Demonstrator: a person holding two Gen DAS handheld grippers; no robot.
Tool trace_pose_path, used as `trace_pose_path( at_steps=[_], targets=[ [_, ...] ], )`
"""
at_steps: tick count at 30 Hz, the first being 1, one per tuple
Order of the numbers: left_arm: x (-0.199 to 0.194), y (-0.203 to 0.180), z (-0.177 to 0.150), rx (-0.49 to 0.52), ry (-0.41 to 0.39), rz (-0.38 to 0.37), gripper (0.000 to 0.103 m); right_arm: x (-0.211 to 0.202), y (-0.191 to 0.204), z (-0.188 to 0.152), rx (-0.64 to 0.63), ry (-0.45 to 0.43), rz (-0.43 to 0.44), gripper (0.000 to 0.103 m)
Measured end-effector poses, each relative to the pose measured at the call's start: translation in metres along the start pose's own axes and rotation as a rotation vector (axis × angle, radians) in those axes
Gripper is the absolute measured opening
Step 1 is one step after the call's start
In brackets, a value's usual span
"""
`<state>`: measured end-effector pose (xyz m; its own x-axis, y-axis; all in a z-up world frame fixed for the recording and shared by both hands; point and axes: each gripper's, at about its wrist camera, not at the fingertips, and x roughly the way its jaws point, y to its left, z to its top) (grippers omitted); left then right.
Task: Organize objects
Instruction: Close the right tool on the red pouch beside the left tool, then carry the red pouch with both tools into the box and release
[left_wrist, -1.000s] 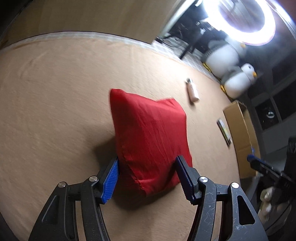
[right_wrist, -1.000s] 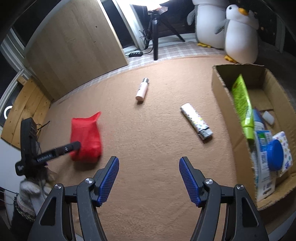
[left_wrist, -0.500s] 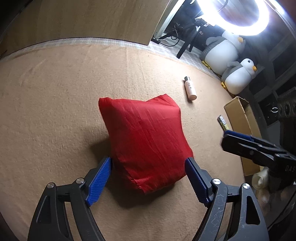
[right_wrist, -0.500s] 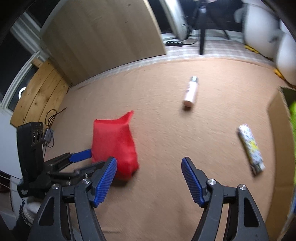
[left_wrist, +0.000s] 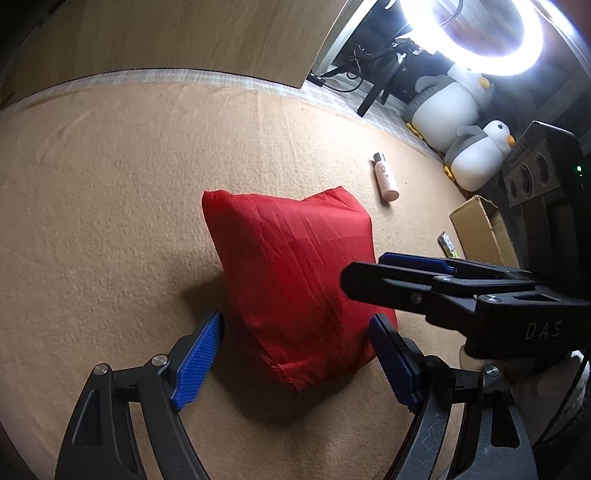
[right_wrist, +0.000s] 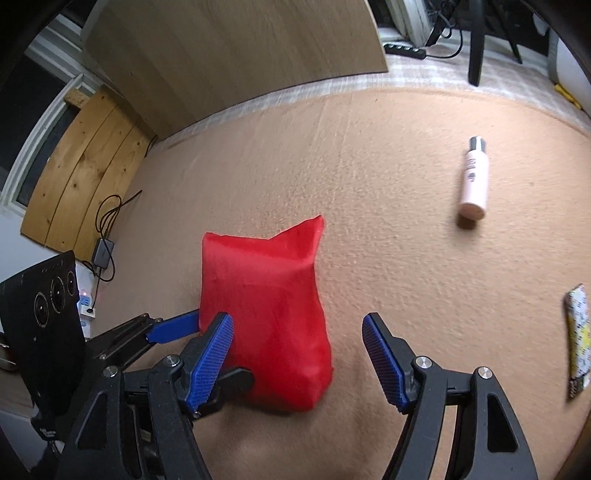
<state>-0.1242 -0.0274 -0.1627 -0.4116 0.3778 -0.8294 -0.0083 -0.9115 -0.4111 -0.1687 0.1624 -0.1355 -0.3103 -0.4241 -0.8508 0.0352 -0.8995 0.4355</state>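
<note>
L claw (left_wrist: 295, 354): hanging wide apart w/ the red bag (left_wrist: 295, 273) between its pads, untouched.
R claw (right_wrist: 297, 356): also gaping, crowding in.
Risk: claws colliding; slick bag slipping.

The red pouch (left_wrist: 295, 280) is thin woven cloth with a faint sheen, creased. The carpet (right_wrist: 388, 177) is matt, napped tan pile. The tongs' blue pads (right_wrist: 210, 362) are ribbed plastic on black matt plastic frames with metal screws. The box (left_wrist: 480, 236) is plain cardboard.
</note>
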Motion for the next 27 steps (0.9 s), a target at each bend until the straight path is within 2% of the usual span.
trace_pose_path(
  at_steps=[9, 12, 16, 21, 27],
  targets=[
    [0.0, 0.004, 0.0, -0.036, -0.005, -0.039, 0.082, 0.006, 0.01, 0.003, -0.035, -0.003, 0.016, 0.068],
    [0.0, -0.001, 0.0, -0.025, -0.008, -0.043, 0.082, 0.008, 0.012, 0.003, -0.044, 0.004, 0.016, 0.057],
    [-0.002, -0.01, 0.001, -0.016, -0.01, -0.045, 0.082, 0.006, 0.012, 0.001, -0.044, -0.001, 0.011, 0.056],
    [-0.009, -0.029, 0.004, 0.004, -0.029, -0.052, 0.082, -0.005, 0.01, -0.005, -0.039, -0.021, 0.013, 0.056],
    [-0.014, -0.072, 0.011, 0.069, -0.053, -0.075, 0.082, -0.041, -0.001, -0.012, -0.031, -0.087, -0.013, 0.056]
  ],
)
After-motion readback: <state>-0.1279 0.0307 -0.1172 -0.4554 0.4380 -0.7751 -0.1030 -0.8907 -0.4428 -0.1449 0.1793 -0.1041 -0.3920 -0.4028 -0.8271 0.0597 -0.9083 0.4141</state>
